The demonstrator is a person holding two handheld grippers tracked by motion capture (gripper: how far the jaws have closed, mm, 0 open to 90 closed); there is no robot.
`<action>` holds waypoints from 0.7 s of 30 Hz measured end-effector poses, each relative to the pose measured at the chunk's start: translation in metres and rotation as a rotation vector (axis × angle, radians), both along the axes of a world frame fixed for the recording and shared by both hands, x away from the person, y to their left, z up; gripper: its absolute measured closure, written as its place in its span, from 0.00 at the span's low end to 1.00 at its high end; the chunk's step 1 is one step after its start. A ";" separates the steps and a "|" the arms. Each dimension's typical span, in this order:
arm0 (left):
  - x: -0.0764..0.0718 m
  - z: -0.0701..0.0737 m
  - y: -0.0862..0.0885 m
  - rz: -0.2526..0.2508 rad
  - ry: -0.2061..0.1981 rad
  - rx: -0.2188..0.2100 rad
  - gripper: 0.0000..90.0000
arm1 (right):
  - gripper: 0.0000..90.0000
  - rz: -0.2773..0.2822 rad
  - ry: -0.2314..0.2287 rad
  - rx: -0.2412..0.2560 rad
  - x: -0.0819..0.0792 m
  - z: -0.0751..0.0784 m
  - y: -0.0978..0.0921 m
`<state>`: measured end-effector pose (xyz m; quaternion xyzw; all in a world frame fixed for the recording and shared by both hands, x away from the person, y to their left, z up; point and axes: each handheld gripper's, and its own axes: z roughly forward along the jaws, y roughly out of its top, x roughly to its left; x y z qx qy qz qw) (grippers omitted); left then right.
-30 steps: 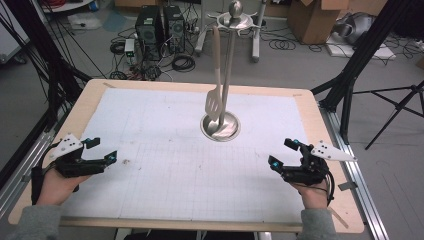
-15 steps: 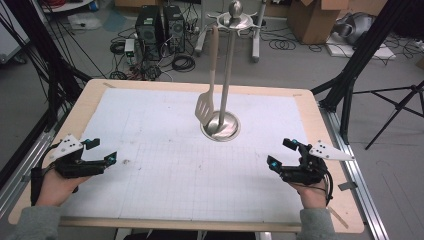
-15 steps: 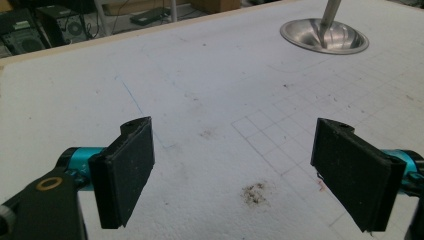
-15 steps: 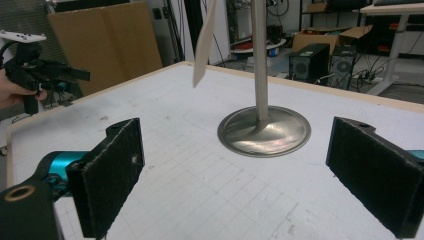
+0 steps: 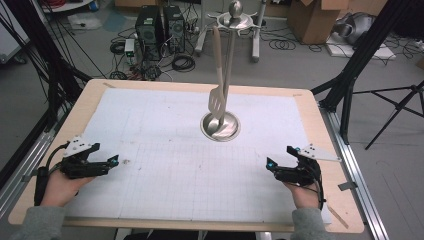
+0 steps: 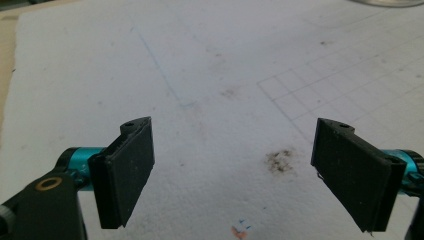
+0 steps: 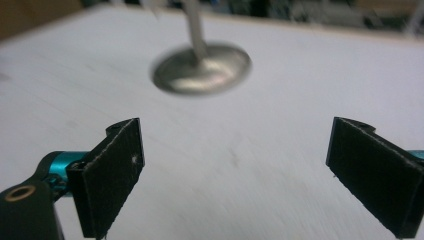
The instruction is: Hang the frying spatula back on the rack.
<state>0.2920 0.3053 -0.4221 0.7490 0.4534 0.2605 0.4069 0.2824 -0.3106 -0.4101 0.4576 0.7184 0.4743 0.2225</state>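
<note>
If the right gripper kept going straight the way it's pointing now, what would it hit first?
Probably the stand's round metal base: it lies ahead of the open right gripper, slightly left of centre, with bare white mat between. Depth is uncertain.

Wooden table (image 5: 320,130) under white gridded sheet (image 5: 165,125), utensil stand (image 5: 220,125) on it.

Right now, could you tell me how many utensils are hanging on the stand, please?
1: a slotted spatula hangs from the top of the metal stand at the table's middle, blade just above the round base. Others behind the pole may be hidden.
</note>
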 end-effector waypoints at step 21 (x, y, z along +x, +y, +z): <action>0.001 -0.027 0.013 0.141 0.132 0.040 0.19 | 0.08 -0.106 0.226 -0.185 0.012 -0.039 0.006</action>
